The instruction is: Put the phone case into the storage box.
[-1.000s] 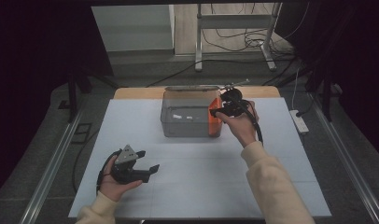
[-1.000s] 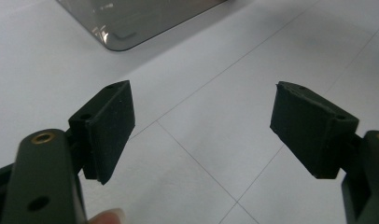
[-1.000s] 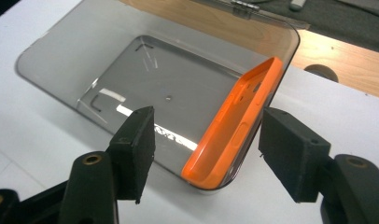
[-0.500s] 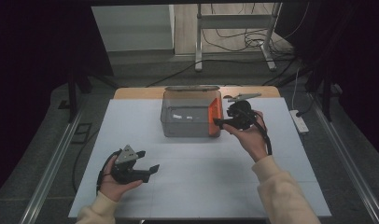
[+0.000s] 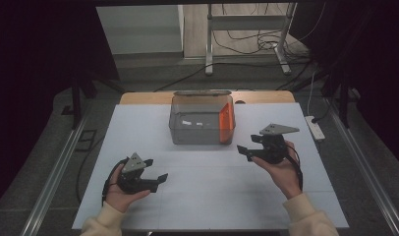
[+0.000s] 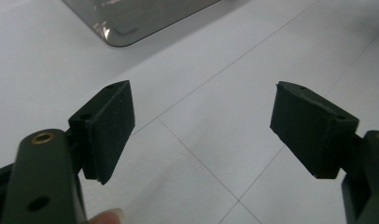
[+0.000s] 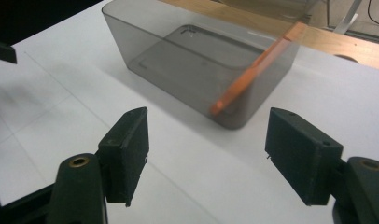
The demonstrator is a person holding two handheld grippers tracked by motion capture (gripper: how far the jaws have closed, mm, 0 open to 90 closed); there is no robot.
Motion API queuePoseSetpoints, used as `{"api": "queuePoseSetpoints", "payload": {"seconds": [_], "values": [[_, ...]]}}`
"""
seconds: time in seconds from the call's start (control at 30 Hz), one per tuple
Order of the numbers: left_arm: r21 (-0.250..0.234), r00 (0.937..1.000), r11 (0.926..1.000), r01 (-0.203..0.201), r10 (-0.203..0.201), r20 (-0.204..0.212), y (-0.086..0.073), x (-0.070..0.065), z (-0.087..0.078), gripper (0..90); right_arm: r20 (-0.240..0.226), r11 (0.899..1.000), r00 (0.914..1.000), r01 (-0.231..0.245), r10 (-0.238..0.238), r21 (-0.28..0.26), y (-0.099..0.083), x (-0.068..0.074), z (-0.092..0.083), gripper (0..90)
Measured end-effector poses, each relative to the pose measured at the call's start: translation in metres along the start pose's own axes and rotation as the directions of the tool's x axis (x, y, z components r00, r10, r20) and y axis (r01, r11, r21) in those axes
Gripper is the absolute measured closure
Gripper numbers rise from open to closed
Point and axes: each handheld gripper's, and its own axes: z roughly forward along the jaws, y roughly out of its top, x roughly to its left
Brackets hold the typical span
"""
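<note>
On the white counter point(image 5: 207, 196) a smoky clear bin point(image 5: 202, 118) sits at 12 o'clock from the middle, with an orange flat piece point(image 5: 227, 122) leaning inside against its right end wall. The right tool point(image 5: 246, 150) hangs at 4 o'clock of the bin, near it but apart; its jaws stand apart with nothing between them and have just been opening. In the right gripper view the bin point(image 7: 201, 65) lies ahead of the pads point(image 7: 129, 149). The left tool point(image 5: 156, 169) rests at 7 o'clock of the bin, well apart, jaws wide and empty
</note>
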Motion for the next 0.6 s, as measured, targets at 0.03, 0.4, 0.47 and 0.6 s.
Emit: {"api": "queuePoseSetpoints", "payload": {"seconds": [0.03,0.4,0.47,0.6], "values": [[0.001,1.0,1.0,0.0,0.0,0.0,0.0,0.0,0.0,21.4,-0.002,1.0,1.0,-0.004,0.004,-0.005,-0.004,-0.001,-0.003,30.5],[0.006,1.0,1.0,-0.001,0.001,-0.004,-0.001,0.0,0.001,21.5,0.008,0.999,0.9999,-0.009,0.009,-0.049,-0.055,-0.011,-0.035,28.0],[0.007,1.0,1.0,-0.002,0.002,-0.004,-0.001,0.0,0.002,21.5,0.002,0.999,0.9998,-0.017,0.017,-0.049,-0.067,-0.014,-0.039,27.1],[0.01,1.0,0.9999,-0.006,0.006,-0.002,-0.001,-0.001,0.003,21.4,0.008,0.998,0.9987,-0.05,0.051,-0.047,-0.088,-0.019,-0.048,26.2]]}}
